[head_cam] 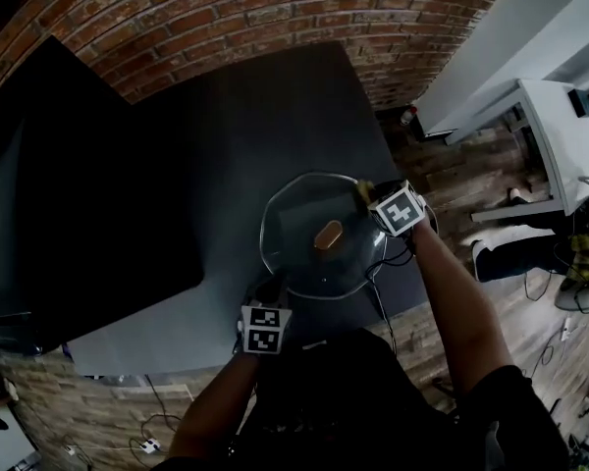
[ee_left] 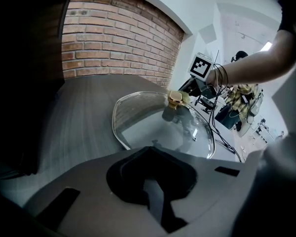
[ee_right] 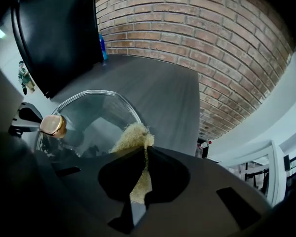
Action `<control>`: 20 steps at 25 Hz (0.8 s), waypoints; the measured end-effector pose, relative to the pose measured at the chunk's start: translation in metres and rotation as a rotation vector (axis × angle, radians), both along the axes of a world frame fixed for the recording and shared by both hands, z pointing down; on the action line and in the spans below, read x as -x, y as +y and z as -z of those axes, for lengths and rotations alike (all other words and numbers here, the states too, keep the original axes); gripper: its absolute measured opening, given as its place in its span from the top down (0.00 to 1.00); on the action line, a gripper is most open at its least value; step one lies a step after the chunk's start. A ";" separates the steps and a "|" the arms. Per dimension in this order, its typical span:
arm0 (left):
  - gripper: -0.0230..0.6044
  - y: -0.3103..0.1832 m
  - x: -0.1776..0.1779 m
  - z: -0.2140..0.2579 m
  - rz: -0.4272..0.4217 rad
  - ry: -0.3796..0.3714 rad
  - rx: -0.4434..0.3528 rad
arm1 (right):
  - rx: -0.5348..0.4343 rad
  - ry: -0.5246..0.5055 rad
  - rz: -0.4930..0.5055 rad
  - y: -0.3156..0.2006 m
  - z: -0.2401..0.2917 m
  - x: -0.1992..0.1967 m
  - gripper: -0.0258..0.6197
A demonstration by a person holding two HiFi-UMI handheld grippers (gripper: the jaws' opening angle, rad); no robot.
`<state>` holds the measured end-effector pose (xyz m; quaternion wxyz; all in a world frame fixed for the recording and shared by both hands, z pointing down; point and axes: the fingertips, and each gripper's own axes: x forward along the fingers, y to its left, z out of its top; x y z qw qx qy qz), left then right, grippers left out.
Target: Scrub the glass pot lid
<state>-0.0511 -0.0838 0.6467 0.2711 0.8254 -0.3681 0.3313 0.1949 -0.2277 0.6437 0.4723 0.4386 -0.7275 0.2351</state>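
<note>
The glass pot lid (head_cam: 304, 253) with a copper-coloured knob (head_cam: 328, 235) is held over the near edge of the dark grey table (head_cam: 255, 116). My left gripper (head_cam: 268, 292) is shut on the lid's near rim (ee_left: 153, 143). My right gripper (head_cam: 378, 202) is at the lid's far right edge, shut on a yellowish fibrous scrubber (ee_right: 133, 137). The scrubber (ee_left: 176, 98) rests against the glass near the rim. In the right gripper view, the knob (ee_right: 53, 125) shows at the left and the right gripper (ee_right: 144, 149) pinches the scrubber between its tips.
A large black box (head_cam: 69, 184) fills the table's left side, and a brick wall (head_cam: 275, 8) runs behind. A blue bottle (ee_right: 101, 46) stands at the wall. A white desk (head_cam: 560, 135) and cables lie on the wooden floor to the right.
</note>
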 end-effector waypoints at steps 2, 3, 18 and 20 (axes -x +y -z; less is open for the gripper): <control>0.91 0.001 0.000 0.000 0.000 -0.001 0.001 | 0.020 0.003 -0.016 0.015 -0.002 -0.005 0.92; 0.91 0.001 0.000 -0.001 -0.001 -0.002 0.002 | 0.019 0.007 -0.019 0.020 -0.003 -0.009 0.92; 0.91 0.000 0.001 -0.003 -0.050 -0.012 0.000 | 0.052 0.002 -0.060 0.107 0.000 -0.009 0.92; 0.91 0.000 0.000 -0.003 -0.061 -0.012 -0.001 | 0.053 0.005 -0.065 0.119 0.000 -0.005 0.92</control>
